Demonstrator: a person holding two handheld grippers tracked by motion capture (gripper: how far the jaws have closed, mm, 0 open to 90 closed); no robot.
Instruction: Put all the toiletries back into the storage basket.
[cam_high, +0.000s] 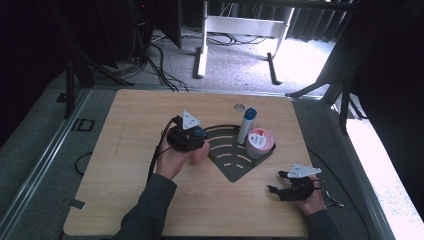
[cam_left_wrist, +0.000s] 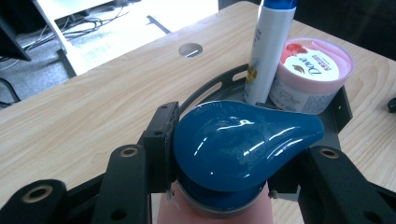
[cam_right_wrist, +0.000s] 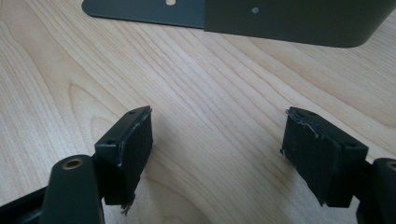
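Left gripper (cam_left_wrist: 224, 186) clamped on a pink bottle (cam_left_wrist: 215, 212) with a blue cap (cam_left_wrist: 243, 144); right gripper (cam_right_wrist: 217, 158) apart with nothing between its jaws.

In the high view the left gripper (cam_high: 192, 140) holds the bottle at the left edge of the dark fan-shaped tray (cam_high: 235, 167), just above the table (cam_high: 125, 150). A white tube (cam_high: 246, 125) and a pink jar (cam_high: 259, 142) stand touching in the tray's far right corner. The right gripper (cam_high: 276, 182) rests low near the table's near right edge, well apart from the tray, with bare wood between its jaws.
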